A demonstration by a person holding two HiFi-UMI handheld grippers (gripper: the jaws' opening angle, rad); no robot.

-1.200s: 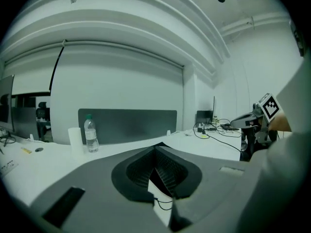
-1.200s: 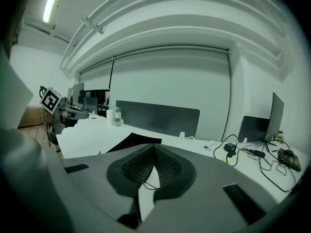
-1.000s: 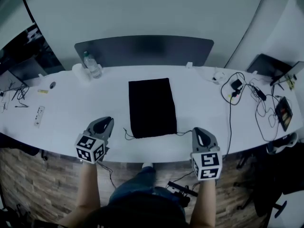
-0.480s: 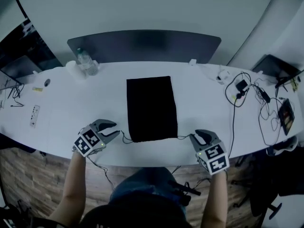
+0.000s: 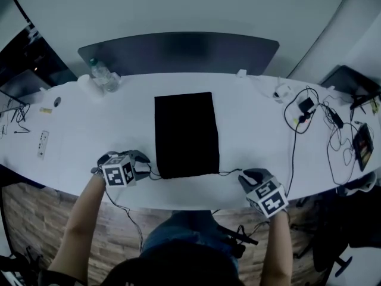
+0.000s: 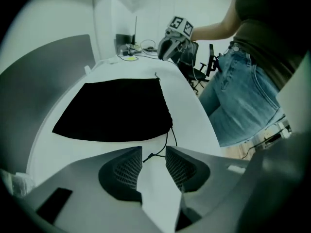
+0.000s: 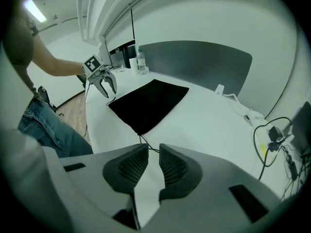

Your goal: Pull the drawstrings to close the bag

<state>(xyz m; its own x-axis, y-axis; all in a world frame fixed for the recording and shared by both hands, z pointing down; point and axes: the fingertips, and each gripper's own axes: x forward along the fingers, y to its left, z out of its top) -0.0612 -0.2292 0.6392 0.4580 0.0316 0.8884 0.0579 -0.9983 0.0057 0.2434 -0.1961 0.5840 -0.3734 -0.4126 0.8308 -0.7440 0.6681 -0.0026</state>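
A flat black drawstring bag point(image 5: 186, 133) lies mid-table with its mouth toward the near edge. A thin drawstring point(image 5: 156, 174) trails from its near-left corner and another drawstring point(image 5: 230, 173) from its near-right corner. My left gripper point(image 5: 146, 167) points at the left corner. In the left gripper view its jaws are opening, and the knotted string end point(image 6: 145, 158) lies loose between the left gripper's point(image 6: 153, 149) tips. My right gripper point(image 5: 241, 175) faces the right corner. Its jaws are closing, with a gap still showing, and the string point(image 7: 147, 146) runs in between the right gripper's point(image 7: 153, 145) tips.
A water bottle point(image 5: 101, 76) stands at the back left, before a grey panel point(image 5: 178, 49). Black cables point(image 5: 309, 109) and a tablet point(image 5: 359, 145) cover the right end. A white remote point(image 5: 42, 145) lies far left. The table's near edge point(image 5: 190, 200) runs just below both grippers.
Both grippers have moved inward to the bag's near corners and turned to face each other. Their jaws, shut a second ago, now stand apart. The bag has not moved.
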